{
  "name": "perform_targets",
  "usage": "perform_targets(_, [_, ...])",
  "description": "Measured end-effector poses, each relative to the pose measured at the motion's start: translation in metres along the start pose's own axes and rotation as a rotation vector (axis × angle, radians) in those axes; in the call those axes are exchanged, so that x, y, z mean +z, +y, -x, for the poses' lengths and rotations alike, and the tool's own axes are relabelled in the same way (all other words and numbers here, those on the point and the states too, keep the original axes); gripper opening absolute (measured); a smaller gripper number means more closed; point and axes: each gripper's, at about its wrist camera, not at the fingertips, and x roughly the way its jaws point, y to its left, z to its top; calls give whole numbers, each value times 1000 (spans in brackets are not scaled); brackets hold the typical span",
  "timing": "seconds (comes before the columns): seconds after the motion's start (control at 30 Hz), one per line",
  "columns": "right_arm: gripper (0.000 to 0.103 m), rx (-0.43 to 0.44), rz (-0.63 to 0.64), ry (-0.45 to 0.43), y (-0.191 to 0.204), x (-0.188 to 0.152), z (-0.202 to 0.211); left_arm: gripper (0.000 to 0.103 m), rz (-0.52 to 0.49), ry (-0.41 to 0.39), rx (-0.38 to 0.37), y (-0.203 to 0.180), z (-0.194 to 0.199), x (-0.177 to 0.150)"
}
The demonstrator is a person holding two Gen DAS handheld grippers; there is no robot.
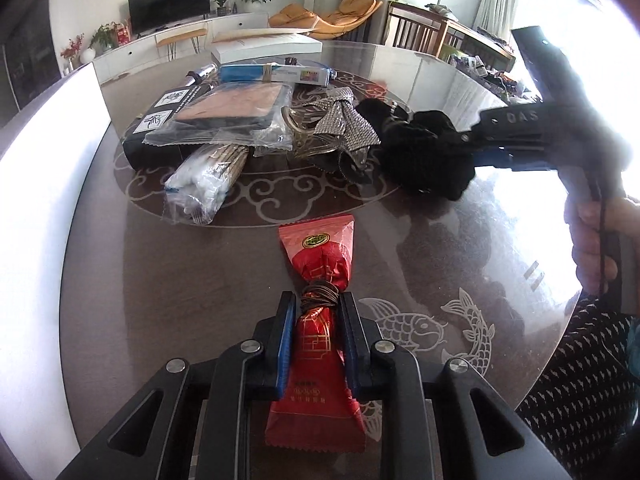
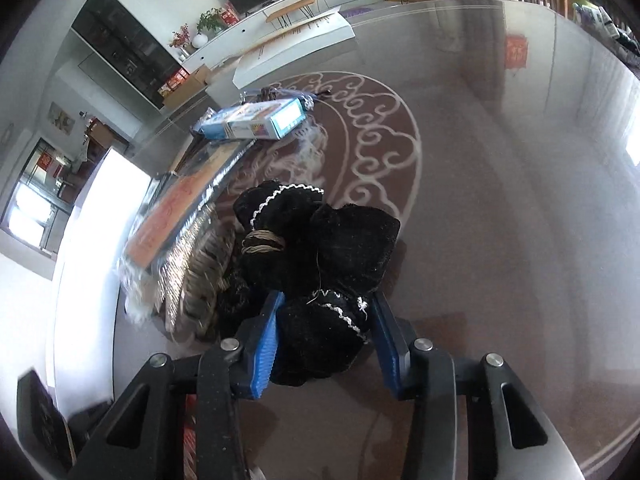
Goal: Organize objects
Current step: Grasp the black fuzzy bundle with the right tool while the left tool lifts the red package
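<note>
**A:** ok so what's actually being held?

**B:** The left gripper [image 1: 318,336] is clamped on one red wrapped packet [image 1: 320,320], squeezing its tied waist, right at the near edge of the table [image 1: 400,248]. The right gripper [image 2: 324,340] has its blue pads on both sides of one black velvet pouch [image 2: 320,272] lying on the table's middle; the pads look pressed into the fabric.

**A:** and the rest of the pile?

**B:** Beside the pouch there's one sparkly silver piece [image 1: 340,124], one bag of cotton swabs [image 1: 196,188], one black box [image 1: 160,120] with a bagged pink flat thing [image 1: 236,108] on top, and one blue carton [image 1: 276,74] behind.

**A:** room?

**B:** Dark glossy round table with white swirl and two fish patterns, living room behind: one TV [image 1: 170,0], orange lounge chair [image 1: 328,14].
</note>
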Motion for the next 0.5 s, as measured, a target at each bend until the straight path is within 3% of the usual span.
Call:
perform_targets(0.2, [44, -48, 67, 40, -16, -26, 30, 21, 22, 3, -3, 2, 1, -1])
perform_targets(0.3, [46, -39, 35, 31, -33, -35, 46, 22, 26, 14, -17, 5, 3, -2])
perform_targets(0.4, [68, -4, -39, 2, -54, -40, 63, 41, 41, 20, -41, 12, 7, -5])
perform_targets(0.47, [69, -4, -70, -8, -62, -39, 69, 64, 51, 12, -51, 16, 13, -10])
perform_targets(0.5, [69, -12, -81, -1, -64, -38, 70, 67, 52, 5, -56, 17, 15, -11])
